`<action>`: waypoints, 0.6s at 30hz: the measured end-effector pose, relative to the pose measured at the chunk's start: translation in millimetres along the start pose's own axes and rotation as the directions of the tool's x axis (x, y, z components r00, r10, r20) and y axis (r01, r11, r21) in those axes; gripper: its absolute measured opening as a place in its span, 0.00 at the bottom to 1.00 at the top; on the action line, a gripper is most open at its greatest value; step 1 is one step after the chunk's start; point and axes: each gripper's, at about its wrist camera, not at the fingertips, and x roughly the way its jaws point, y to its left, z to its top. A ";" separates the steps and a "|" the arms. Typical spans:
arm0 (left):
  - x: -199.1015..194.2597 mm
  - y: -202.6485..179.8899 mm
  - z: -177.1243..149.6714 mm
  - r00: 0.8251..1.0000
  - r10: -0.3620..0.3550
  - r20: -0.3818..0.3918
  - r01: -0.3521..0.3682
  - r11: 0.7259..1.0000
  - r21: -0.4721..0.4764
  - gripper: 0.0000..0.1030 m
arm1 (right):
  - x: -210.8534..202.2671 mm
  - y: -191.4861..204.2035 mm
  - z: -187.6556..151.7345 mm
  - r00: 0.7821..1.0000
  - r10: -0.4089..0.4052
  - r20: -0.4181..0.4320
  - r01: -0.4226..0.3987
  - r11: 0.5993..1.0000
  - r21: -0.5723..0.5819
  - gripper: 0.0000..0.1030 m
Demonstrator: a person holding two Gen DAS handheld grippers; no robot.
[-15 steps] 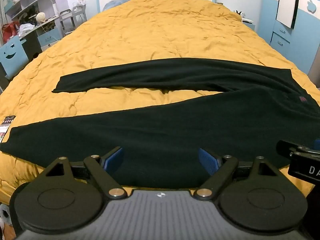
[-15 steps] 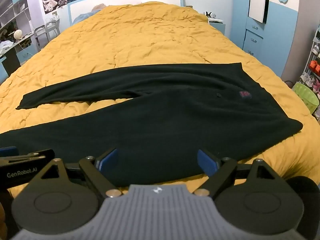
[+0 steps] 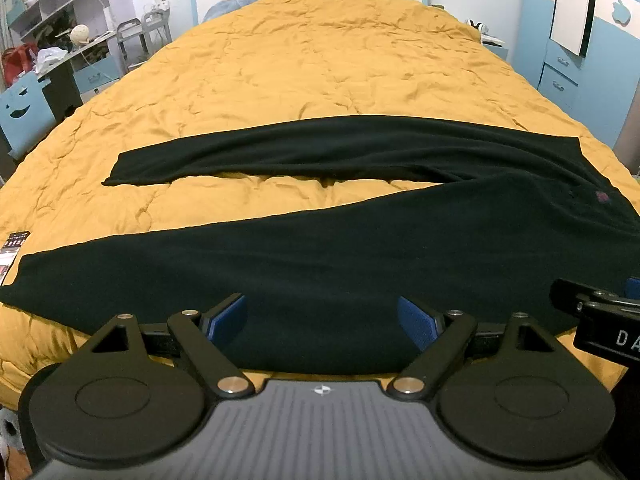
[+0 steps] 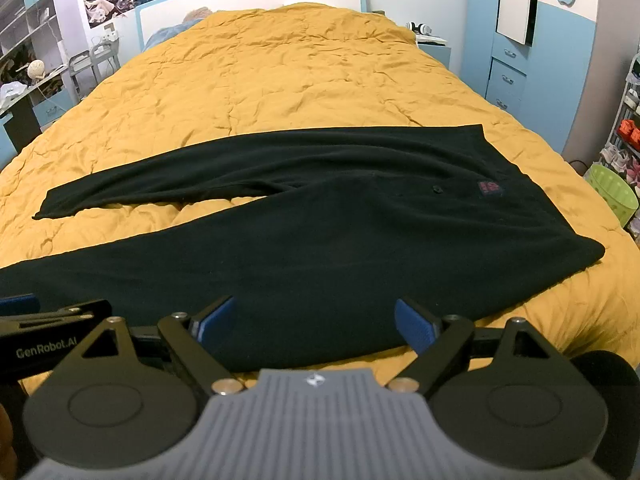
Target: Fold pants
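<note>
Lying flat and unfolded across the wrinkled mustard-yellow quilted bedspread [image 3: 320,60], the black fleece pants [image 3: 360,256] show no fold at all — the 2 legs run out to the left in a narrow V with a wedge of yellow between them, and the waist sits at the right. Judging from that, the task is at its very start: every fold is left to make, probably first laying one leg over the other, then doubling the length.

The left gripper [image 3: 322,316] hangs over the near edge of the near leg with its blue pads spread wide and nothing between them. The right gripper [image 4: 312,318] is likewise wide apart and empty, over the same near edge closer to the waist. Neither appears to touch the cloth, though the pads' height above it is hard to judge.

The left wrist view alone shows the near leg's cuff at the far left, beside a small printed card [image 3: 12,246] on the bedspread; its waist end runs off the right side. The right wrist view alone shows the whole waistband corner, a small red label patch [image 4: 489,188] near it, and a green perforated plastic basket [image 4: 612,194] on the floor beyond the bed — but the near cuff is cut off.
</note>
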 end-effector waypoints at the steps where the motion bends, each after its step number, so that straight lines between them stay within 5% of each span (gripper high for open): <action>1: -0.6 -0.5 0.1 1.000 0.000 0.001 0.000 1.000 0.000 0.96 | -0.8 0.6 -0.1 1.000 -0.001 0.000 0.001 1.000 0.001 0.80; 18: -0.6 1.0 -1.3 1.000 -0.022 -0.001 0.022 1.000 -0.004 0.96 | -7.1 8.2 -3.9 1.000 0.000 -0.006 0.000 1.000 0.006 0.80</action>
